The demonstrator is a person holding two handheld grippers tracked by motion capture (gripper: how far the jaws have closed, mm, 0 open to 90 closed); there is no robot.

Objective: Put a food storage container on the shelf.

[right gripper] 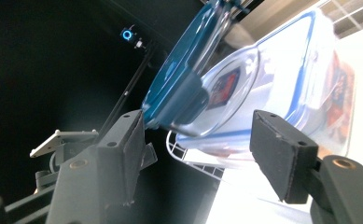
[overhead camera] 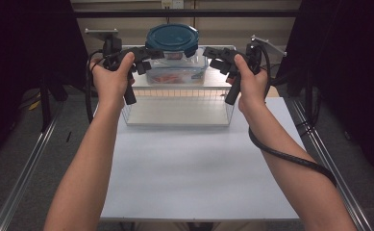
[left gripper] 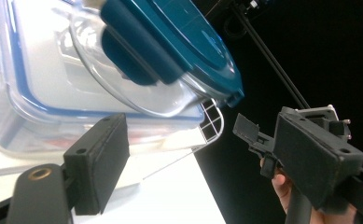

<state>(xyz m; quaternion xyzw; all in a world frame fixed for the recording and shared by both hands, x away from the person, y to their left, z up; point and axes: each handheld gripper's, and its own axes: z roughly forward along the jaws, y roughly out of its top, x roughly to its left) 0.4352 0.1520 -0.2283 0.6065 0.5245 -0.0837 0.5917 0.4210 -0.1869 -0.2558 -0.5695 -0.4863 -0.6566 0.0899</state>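
White table [overhead camera: 194,168] — wire rack [overhead camera: 177,103] at its far end.

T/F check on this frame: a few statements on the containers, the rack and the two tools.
1. The round container with the teal lid sits on top of the rectangular clear box. True.
2. Both containers rest on the bare table. False: they stand on the white wire rack.
3. The left tool grips the teal lid. False: it is open, holding nothing.
4. The right tool is open, beside the box. True.
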